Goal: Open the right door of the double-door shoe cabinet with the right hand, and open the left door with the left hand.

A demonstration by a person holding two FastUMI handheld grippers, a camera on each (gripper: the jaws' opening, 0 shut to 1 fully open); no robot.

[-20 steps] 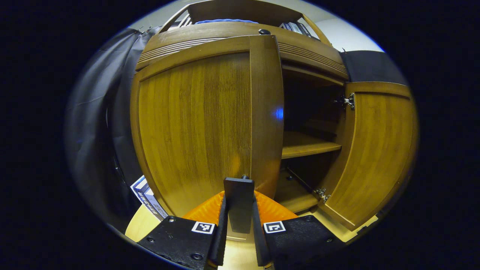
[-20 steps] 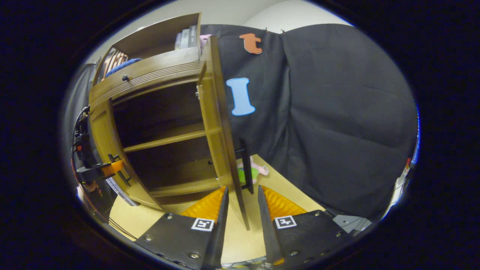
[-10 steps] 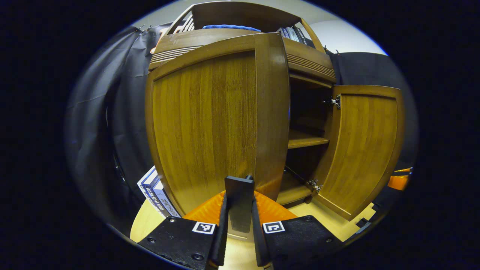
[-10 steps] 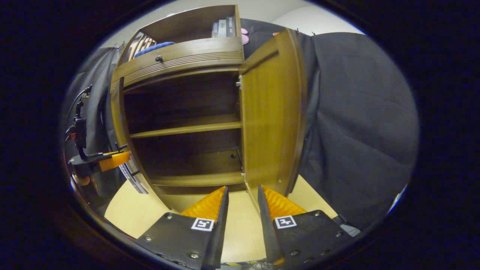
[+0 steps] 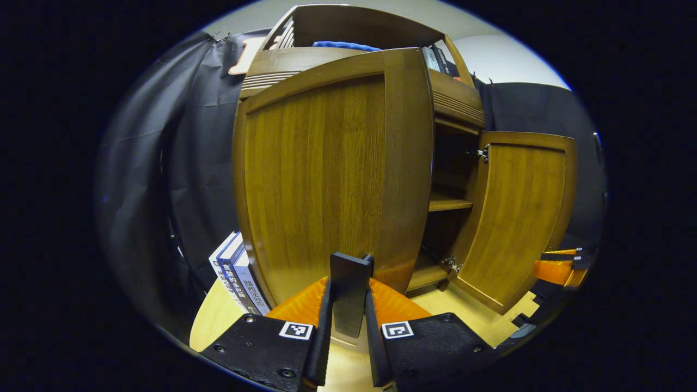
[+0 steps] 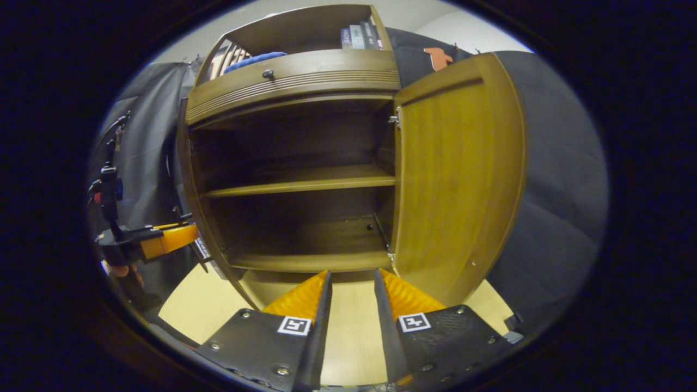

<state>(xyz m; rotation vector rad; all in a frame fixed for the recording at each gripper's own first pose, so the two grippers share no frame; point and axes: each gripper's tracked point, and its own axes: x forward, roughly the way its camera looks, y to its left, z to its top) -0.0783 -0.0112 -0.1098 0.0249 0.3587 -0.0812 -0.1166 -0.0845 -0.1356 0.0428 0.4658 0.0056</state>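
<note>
The shoe cabinet (image 6: 294, 81) stands on the floor (image 6: 348, 321) before the booth wall — its right door (image 6: 457, 179) swung out to the right, its left door (image 5: 332, 174) swung out left. A shelf (image 6: 299, 182) sits inside, books (image 5: 237, 272) lean behind the left door, and more books (image 6: 359, 37) stand in the top compartment.

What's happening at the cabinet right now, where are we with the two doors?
A person is working the shoe cabinet with a claw in each hand. The left claw is shut on the left door's handle, with the left door swung partway out. The right door stands wide open, and the right claw hangs open in front of the cabinet, holding nothing. Inside, the middle shelf looks bare. Books lean beside the cabinet.
</note>
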